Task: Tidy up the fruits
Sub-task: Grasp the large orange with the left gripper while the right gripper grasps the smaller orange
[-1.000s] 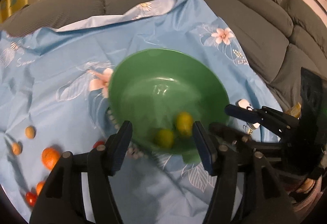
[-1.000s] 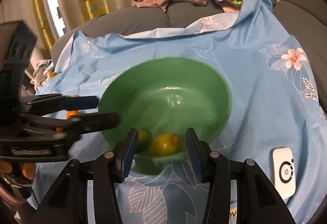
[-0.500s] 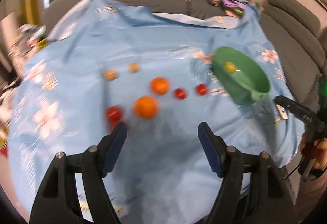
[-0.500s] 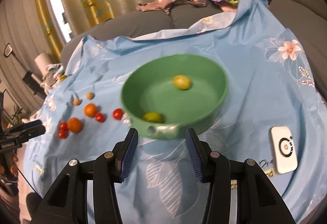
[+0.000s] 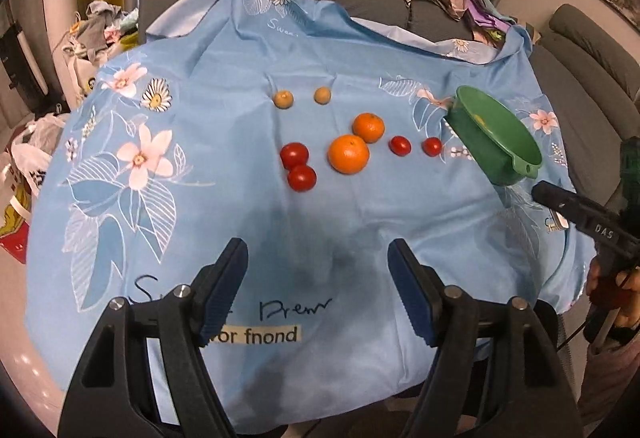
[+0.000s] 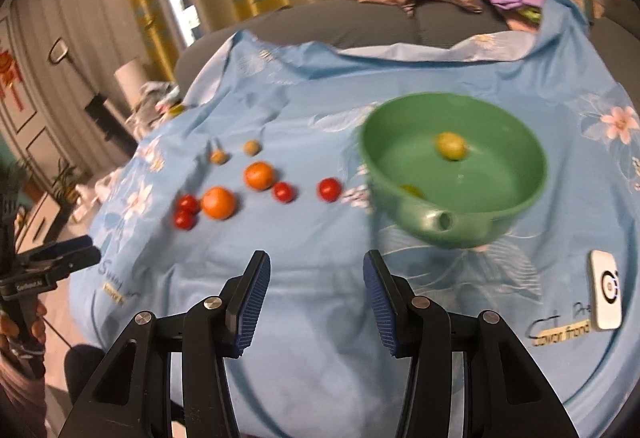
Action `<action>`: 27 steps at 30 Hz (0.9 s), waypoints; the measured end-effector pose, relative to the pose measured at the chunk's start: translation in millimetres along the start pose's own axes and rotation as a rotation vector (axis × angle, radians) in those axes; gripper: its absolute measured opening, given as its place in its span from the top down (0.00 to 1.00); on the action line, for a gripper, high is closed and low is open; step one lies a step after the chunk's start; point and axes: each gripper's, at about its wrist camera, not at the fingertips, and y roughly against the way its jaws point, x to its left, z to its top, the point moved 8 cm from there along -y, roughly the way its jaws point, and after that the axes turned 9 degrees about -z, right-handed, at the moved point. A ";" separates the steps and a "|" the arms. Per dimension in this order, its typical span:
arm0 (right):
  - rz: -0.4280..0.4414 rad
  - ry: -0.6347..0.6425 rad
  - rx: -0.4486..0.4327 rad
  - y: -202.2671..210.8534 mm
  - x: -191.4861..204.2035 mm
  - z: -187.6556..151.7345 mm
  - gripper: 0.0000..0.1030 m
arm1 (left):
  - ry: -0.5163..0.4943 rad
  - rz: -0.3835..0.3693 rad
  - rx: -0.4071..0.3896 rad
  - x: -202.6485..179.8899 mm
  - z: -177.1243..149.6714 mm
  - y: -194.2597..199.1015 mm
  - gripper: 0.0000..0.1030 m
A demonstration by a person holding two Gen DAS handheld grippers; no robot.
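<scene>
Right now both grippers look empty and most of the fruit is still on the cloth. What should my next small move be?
Probably ease the left gripper forward and down toward the nearest tomato. Its jaws have just been opening, nothing sits between them, and it faces the loose fruit, while the green bowl holds only two yellow-green fruits.

Right of the left gripper (image 5: 318,288), the green bowl (image 5: 497,142) shows edge-on, hiding its contents; the right wrist view blurs the second yellow-green fruit (image 6: 412,191) behind its near rim.
</scene>
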 end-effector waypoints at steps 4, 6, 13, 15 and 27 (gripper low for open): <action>0.010 0.034 0.026 -8.8 15.0 -3.5 0.52 | -0.002 -0.018 0.018 -1.2 -2.9 -9.5 0.29; 0.016 0.047 0.035 -13.3 21.4 -2.4 0.52 | -0.011 -0.022 0.024 -2.7 -2.2 -13.8 0.29; 0.033 0.086 0.056 -33.7 38.2 6.6 0.52 | -0.074 -0.034 0.040 -14.3 12.9 -34.9 0.29; 0.037 0.100 0.060 -41.7 44.4 11.4 0.52 | -0.099 -0.039 0.034 -18.6 22.4 -44.7 0.29; 0.060 0.153 0.099 -110.7 67.8 52.6 0.52 | -0.164 -0.078 0.073 -26.4 65.2 -121.1 0.31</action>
